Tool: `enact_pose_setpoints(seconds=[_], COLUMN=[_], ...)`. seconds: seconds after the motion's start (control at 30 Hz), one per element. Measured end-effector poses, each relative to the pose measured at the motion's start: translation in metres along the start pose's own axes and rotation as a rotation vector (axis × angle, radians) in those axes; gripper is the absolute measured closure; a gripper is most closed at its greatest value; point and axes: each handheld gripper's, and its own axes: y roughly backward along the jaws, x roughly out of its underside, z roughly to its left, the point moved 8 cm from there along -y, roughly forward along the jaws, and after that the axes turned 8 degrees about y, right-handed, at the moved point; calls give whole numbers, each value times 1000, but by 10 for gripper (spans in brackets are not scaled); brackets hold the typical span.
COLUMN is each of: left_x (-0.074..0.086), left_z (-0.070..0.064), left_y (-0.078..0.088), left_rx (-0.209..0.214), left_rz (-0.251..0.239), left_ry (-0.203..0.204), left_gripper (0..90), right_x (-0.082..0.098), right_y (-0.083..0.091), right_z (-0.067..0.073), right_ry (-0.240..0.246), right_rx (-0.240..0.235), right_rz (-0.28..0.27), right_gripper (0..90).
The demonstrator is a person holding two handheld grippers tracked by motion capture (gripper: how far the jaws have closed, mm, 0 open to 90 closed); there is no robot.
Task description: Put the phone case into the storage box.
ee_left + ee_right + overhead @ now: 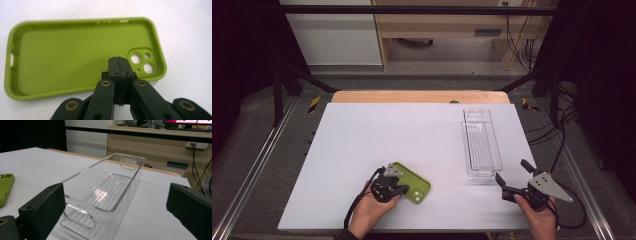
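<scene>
Where the white table (362, 150) nears the person's edge, a green phone case (412, 182) is seen lying with its hollow side up, the camera cut-outs at the end toward the near right of the high view. The left gripper (398, 189) is held over the case's near long edge by the person's left hand (371, 210). In the left gripper view the two black jaws are shown pressed flat together, pad against pad, with nothing between them; their tips (118, 65) are placed over the inside floor of the phone case (75, 55), just beside the camera cut-outs (142, 62). Whether the closed tips actually touch the case cannot be told.

Well apart from the case, toward the right of the table, a clear plastic tray (481, 145) is set lengthwise, running away from the person, with a handle slot at each short end. The right gripper (508, 186) is held in the right hand (539, 217) just short of the tray's near end. In the right gripper view its jaws are seen spread wide, one pad (45, 207) at the left and the other at the right, and the near end of the tray (105, 192) is framed between them without being touched. A corner of the green case (5, 188) is visible at the left edge of that view.
</scene>
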Motion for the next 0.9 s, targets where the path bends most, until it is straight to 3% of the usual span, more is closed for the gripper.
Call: enact_pose_setpoints(seconds=[0.2, 0.23, 0.27, 0.37, 0.4, 0.43, 0.63, 0.8, 0.9], left_x=[-3, -8, -9, -10, -10, -9, -9, 7, 18], left_z=[2, 4, 6, 15, 15, 23, 47, 75, 87], left_y=[0, 7, 10, 23, 23, 33, 79, 105, 118], left_rx=[-43, -68, -87, -95, -95, -112, -162, -202, -232], left_rz=[-59, -145, -181, -288, -288, -338, -495, -559, -585], left_ry=[-27, -47, -53, -20, -20, -10, -31, 26, 34], left_gripper=[900, 900, 900, 900, 900, 900, 900, 900, 900], right_x=[0, -1, -2, -5, -6, -7, -10, -12, -9], right_y=[-1, 0, 1, 2, 2, 2, 2, 4, 4], right_z=[1, 1, 2, 3, 3, 4, 7, 6, 6], right_ry=[5, 16, 14, -1, -1, -1, 10, 5, -4], right_rx=[0, 7, 11, 15, 16, 17, 25, 37, 31], right_rz=[3, 1, -3, -20, -26, -28, -20, -11, 8], right_gripper=[27, 33, 32, 33, 34, 37, 42, 45, 44])
